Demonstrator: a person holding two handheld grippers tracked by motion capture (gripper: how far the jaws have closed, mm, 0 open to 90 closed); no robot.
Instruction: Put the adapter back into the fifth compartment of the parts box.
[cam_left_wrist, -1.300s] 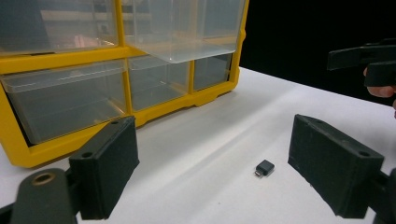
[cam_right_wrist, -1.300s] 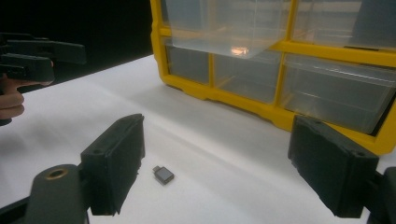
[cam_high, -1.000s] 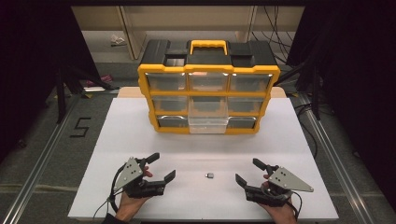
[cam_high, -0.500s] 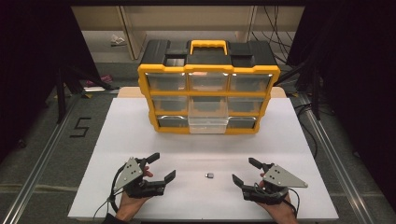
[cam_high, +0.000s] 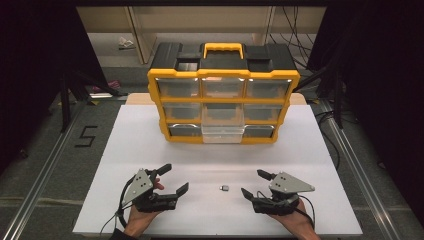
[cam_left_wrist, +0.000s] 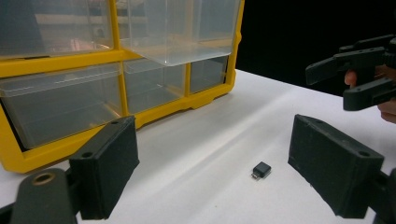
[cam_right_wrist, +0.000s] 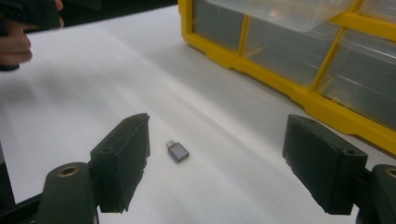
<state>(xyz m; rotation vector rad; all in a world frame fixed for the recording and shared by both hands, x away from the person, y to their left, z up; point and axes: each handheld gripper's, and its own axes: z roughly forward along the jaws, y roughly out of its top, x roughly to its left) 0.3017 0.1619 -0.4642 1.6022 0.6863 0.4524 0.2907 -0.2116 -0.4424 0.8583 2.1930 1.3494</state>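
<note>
Adapter, small grey plug-type, lies bare on surface near front edge, between both grippers, touching neither. Left gripper fingers spread, empty; right gripper fingers spread, empty, aimed inward, likely framing pickup. Organizer at back edge, bottom-middle drawer pulled out, probably destination.

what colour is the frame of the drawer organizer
Yellow, with a black top; the drawer organizer shows best in the high view.

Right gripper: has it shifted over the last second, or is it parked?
Yes. The right gripper has slid left across the white table toward the small adapter, which has stayed put.
</note>
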